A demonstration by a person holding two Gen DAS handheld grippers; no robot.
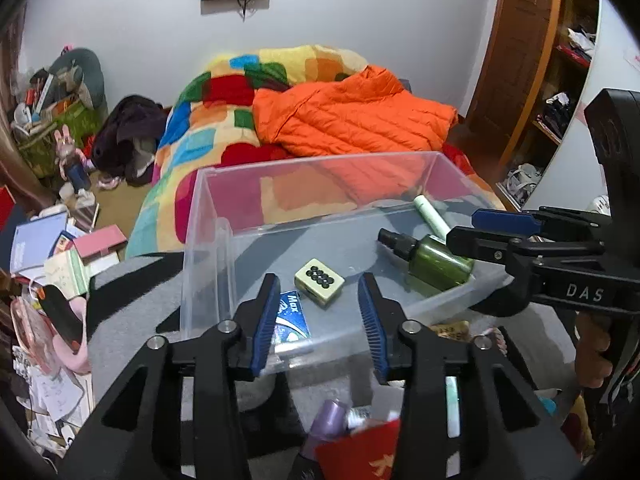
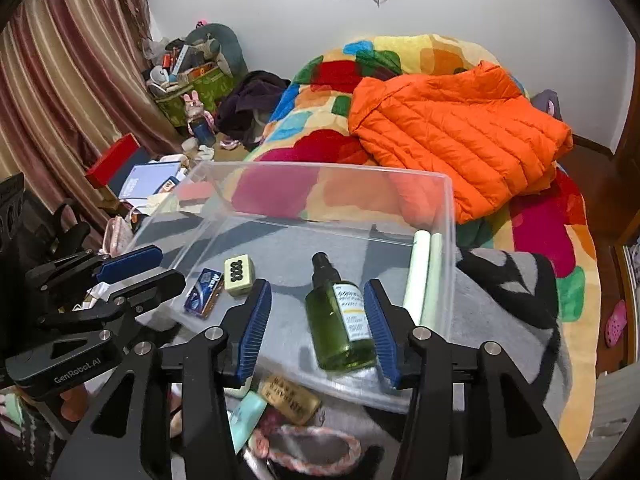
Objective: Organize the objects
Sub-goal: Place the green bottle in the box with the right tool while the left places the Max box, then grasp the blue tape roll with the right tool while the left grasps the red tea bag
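A clear plastic bin [image 1: 208,216] [image 2: 448,216] sits on a grey blanket. Inside lie a green spray bottle [image 1: 438,260] [image 2: 340,320], a pale green tube [image 1: 430,216] [image 2: 420,276], a cream block with black dots [image 1: 319,280] [image 2: 239,274] and a blue box [image 1: 292,318] [image 2: 204,292]. My left gripper [image 1: 320,324] [image 2: 140,268] is open and empty over the bin's near edge. My right gripper [image 2: 318,328] [image 1: 466,226] is open, its fingers standing either side of the spray bottle.
Loose items lie in front of the bin: a purple bottle [image 1: 326,424], a red packet [image 1: 360,450], a gold packet [image 2: 290,398], a teal tube [image 2: 246,414]. An orange jacket [image 2: 460,128] lies on the colourful bedspread [image 2: 536,220] behind. Clutter covers the floor at left [image 1: 52,248].
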